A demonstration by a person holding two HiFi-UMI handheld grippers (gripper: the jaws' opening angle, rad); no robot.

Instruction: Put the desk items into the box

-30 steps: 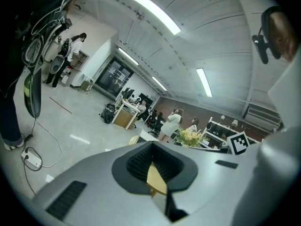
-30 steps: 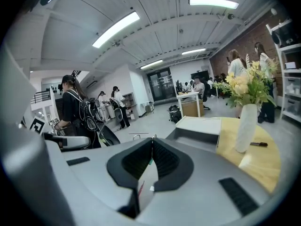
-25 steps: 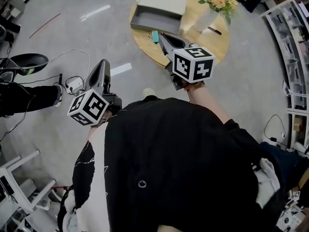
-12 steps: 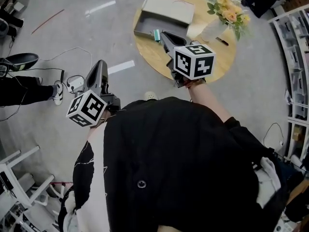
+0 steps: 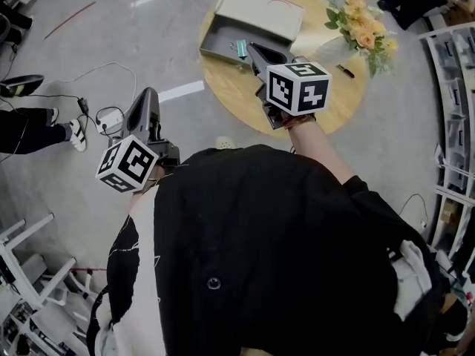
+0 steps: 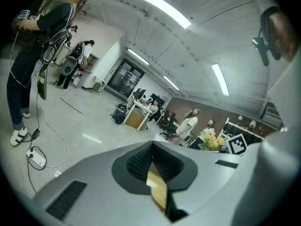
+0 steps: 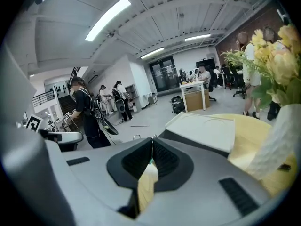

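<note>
Head view: round light-wood table (image 5: pixel 236 84) sat at 12 o'clock from the person. An open grey rectangular box (image 5: pixel 223 34) lay on the table's 11 o'clock part, lid tipped back behind it. The right gripper (image 5: pixel 249 47) reached over the table, tips just beside the box's near right wall, jaws clenched with pads pressed together. A small teal item (image 5: pixel 240 47) showed right at 9 o'clock of those tips, against the box wall. A teal sliver peeked through the gap behind the pads; couldn't tell if it was pinched or only near. The left gripper (image 5: pixel 146 95) hung off the table at its 8 o'clock, over the floor, jaws clenched too, nothing between them. The yellow and peach flowers in a white vase (image 5: pixel 362 32) stood at the table's 2 o'clock edge, a short black pen (image 5: pixel 345 70) at 3 o'clock near the vase. A white power strip (image 5: pixel 110 119) lay on the floor near the left gripper's tip.
</note>
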